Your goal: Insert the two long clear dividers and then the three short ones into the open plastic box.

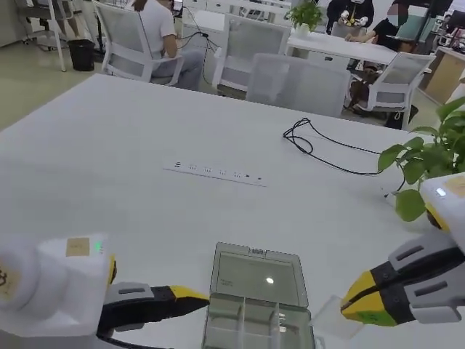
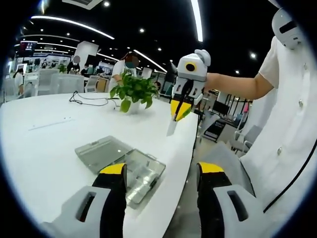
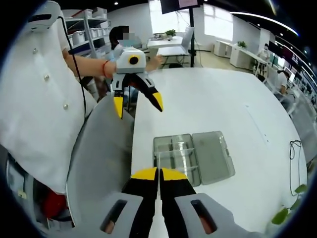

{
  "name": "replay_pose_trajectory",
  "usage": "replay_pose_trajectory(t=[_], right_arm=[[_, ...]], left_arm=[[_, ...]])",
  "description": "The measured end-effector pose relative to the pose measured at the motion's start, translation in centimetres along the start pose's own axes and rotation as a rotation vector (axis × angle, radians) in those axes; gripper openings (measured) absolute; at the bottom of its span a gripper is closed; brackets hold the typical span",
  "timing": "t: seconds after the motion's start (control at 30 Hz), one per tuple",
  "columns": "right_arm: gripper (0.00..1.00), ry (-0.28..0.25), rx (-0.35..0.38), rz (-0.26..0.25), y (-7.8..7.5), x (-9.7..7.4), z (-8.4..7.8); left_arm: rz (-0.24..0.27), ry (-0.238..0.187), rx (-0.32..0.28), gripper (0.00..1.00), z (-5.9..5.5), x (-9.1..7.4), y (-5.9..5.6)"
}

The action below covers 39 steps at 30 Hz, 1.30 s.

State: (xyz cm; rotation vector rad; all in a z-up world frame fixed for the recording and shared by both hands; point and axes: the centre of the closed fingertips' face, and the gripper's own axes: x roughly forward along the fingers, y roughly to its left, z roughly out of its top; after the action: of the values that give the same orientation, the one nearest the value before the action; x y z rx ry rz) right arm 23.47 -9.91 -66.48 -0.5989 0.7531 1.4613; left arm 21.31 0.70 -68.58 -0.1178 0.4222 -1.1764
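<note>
Left gripper (image 2: 162, 168): jaws spread wide, nothing in them. It sits at the near edge of the surface (image 1: 109, 145), just left of the box (image 1: 254, 305). Its own view shows the edge drop-off and the person's white coat (image 2: 292, 124), which the head view leaves out.

Box: one, open, lid laid flat behind the base, at the near edge between the two grippers. The right gripper view looks down into the base and shows clear partitions standing in it. Can't tell how many.

Right gripper (image 1: 357, 299): jaws pinched on one clear divider (image 1: 330, 314), just right of the box. In the left gripper view that divider hangs below the tips, off the surface.

Further back, the head view adds one socket strip (image 1: 214, 173), one black cable (image 1: 320, 145) and one potted plant (image 1: 425, 156) at far right. Grippers: two.
</note>
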Motion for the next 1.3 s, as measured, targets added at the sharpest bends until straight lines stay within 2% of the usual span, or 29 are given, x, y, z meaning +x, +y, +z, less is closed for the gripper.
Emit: replay_pose_trajectory(t=[0.27,0.37,0.67,1.03,1.3], right_arm=[[0.03,0.045,-0.021,-0.028,-2.0,1.3,-1.5],[0.03,0.061,-0.03,-0.034,-2.6,1.9,-2.0],[0.03,0.088,-0.034,-0.022,-4.1,4.0,-3.4],[0.03,0.157,-0.091,-0.011,-4.4,6.5,-5.3],[0.03,0.171,-0.089,-0.006,-4.7,7.4,-6.0]], left_arm=[[0.026,0.018,-0.015,0.68,-1.2,-0.4,1.1],[0.039,0.013,-0.016,0.74,-1.4,-0.5,1.5],[0.062,0.007,-0.016,0.85,-1.6,-0.6,2.2],[0.065,0.012,-0.028,0.92,-2.2,-0.4,2.7],[0.061,0.012,-0.032,0.93,-2.1,-0.1,2.8]])
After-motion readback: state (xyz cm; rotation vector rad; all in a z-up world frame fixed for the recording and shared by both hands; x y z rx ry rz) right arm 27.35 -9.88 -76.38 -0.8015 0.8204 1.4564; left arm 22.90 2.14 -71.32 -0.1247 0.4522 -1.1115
